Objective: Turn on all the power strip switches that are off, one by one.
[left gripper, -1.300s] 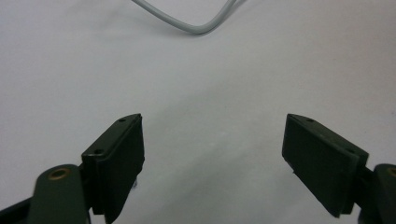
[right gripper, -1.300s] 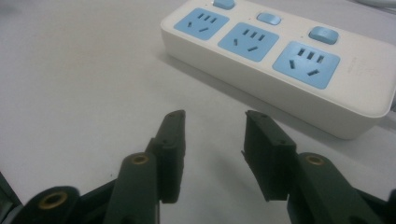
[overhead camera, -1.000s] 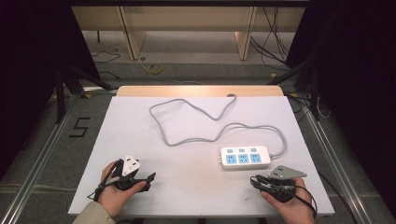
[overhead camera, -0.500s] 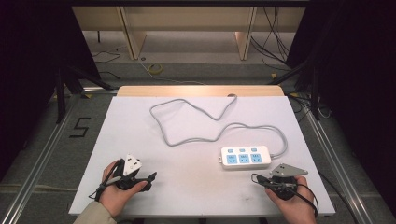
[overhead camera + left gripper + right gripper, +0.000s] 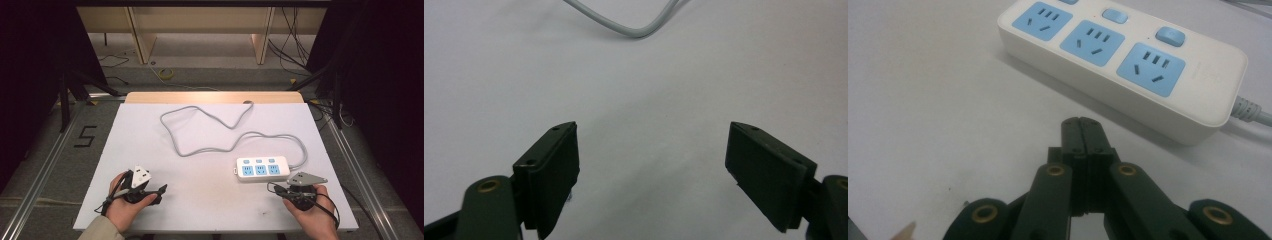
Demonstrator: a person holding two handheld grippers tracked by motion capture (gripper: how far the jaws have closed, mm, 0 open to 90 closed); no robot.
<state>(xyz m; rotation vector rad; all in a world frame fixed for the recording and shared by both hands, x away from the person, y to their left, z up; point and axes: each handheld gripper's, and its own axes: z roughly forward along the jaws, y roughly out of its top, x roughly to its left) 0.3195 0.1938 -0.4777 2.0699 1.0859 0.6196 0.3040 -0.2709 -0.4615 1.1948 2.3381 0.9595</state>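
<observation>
Power strip (image 5: 262, 169) lies flat on the white desk (image 5: 210, 195), sockets up: three blue sockets, three small blue switches behind them. Grey cable (image 5: 210, 127) leaves the strip's right end, loops away toward the far edge of the desk and back. Right gripper (image 5: 280, 190) sits just near the strip's front right corner, not touching it; jaws have just been closing and now stand pressed together with nothing between them. Left gripper (image 5: 161, 189) rests well to the left of the strip, jaws wide apart over bare desk, empty. A bend of the cable lies beyond its jaws.
</observation>
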